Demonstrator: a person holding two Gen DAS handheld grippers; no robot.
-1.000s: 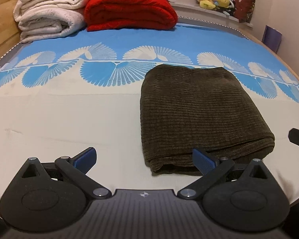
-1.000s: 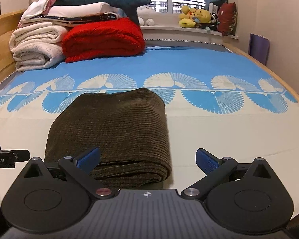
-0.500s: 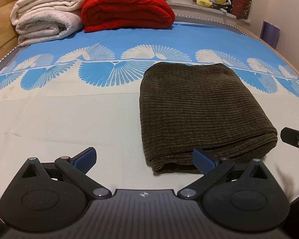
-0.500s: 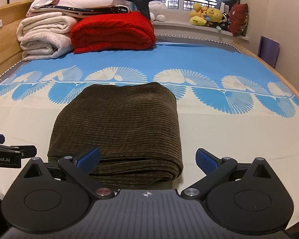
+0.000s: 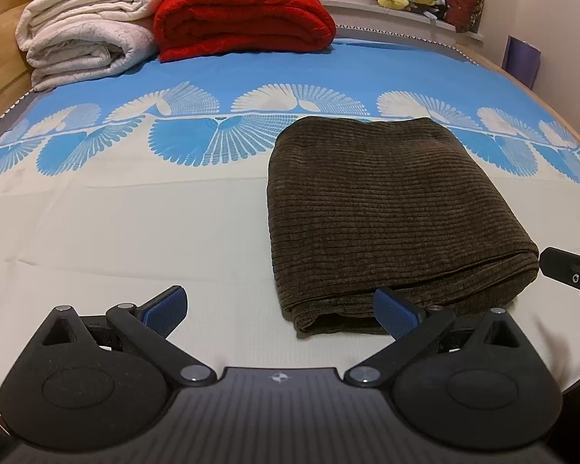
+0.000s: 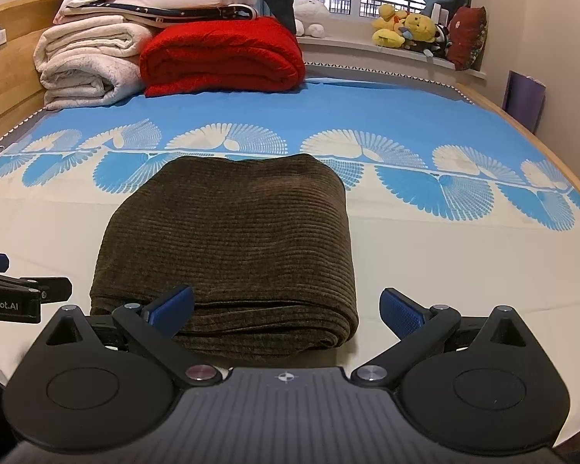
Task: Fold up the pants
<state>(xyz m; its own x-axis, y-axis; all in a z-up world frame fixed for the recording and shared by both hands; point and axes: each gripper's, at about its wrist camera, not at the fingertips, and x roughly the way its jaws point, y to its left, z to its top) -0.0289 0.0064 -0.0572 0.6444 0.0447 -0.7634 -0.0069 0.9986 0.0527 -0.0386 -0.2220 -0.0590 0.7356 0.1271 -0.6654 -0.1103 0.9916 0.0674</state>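
Observation:
The dark brown corduroy pants [image 5: 382, 208] lie folded into a thick rectangle on the bed; they also show in the right wrist view [image 6: 232, 239]. My left gripper [image 5: 280, 309] is open and empty, just in front of the bundle's near left corner. My right gripper [image 6: 286, 307] is open and empty, just in front of the bundle's near right corner. Neither touches the cloth. The right gripper's tip [image 5: 572, 274] shows at the right edge of the left wrist view, and the left gripper's tip [image 6: 23, 294] at the left edge of the right wrist view.
The bed sheet [image 6: 444, 270] is cream near me and blue with fan patterns farther away. A red blanket [image 6: 220, 58] and white blankets [image 6: 85, 62] are stacked at the headboard. Plush toys [image 6: 406, 31] sit on the window sill. A wooden bed frame [image 6: 522, 131] runs along the right.
Both grippers have drawn back and risen slightly from the folded pants, staying open. The pants have not moved.

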